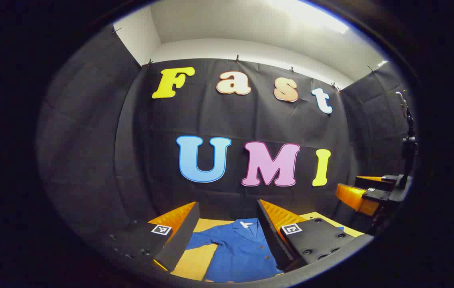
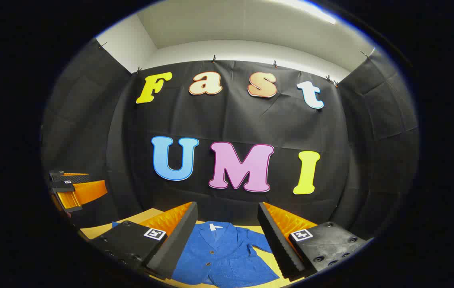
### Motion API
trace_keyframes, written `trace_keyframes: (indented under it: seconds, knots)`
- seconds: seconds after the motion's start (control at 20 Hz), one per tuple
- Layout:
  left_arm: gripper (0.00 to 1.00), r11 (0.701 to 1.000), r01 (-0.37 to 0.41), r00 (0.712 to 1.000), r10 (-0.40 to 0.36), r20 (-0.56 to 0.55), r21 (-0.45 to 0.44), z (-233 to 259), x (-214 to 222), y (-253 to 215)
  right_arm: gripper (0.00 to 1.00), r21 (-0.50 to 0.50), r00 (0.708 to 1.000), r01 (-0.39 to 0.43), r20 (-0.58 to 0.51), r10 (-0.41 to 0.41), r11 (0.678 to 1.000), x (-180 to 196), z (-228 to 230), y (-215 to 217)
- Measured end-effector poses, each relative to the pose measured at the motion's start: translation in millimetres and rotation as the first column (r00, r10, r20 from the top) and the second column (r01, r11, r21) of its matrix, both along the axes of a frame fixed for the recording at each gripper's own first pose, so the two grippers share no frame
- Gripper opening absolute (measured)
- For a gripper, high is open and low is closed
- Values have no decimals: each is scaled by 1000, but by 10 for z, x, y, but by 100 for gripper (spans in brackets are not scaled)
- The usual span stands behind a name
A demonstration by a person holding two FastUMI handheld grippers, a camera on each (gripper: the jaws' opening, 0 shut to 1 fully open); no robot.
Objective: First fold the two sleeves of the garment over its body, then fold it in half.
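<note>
Above, both grippers, left (image 1: 227,236) and right (image 2: 227,236), hang open over the blue jacket (image 1: 243,252) lying flat on the table (image 1: 199,260). No sleeve looks folded yet; next, each must descend and pinch a sleeve.

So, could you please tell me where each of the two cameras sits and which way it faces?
Left gripper view: rides on the left tongs, above the table, facing the booth wall; its own fingers frame the blue jacket; the right tongs show far right.
Right gripper view: rides on the right tongs, facing the same wall over the jacket; the left tongs show far left.
Shared: jacket, table, wall, each other's tongs.
</note>
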State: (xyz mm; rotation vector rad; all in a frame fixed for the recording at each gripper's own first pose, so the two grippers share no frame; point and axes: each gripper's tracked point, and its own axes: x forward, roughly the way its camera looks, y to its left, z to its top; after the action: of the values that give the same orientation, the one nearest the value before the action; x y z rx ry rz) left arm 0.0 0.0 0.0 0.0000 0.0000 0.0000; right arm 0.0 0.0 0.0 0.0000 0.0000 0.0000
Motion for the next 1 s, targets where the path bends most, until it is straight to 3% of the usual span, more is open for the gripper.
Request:
trace_keyframes:
  seconds: [0.25,0.7,1.0]
  knots:
    - [82,1000,23,1000,-23,9,-20,23,43,-138,96,2,1000,10,-1,-10,1000,-14,-12,-147]
    - [82,997,21,999,-23,27,71,55,32,-140,96,-21,999,54,5,-54,998,-139,8,-390]
    - [82,999,-1,1000,0,21,33,-9,-23,-141,96,15,995,79,-63,-78,997,-227,-231,-545]
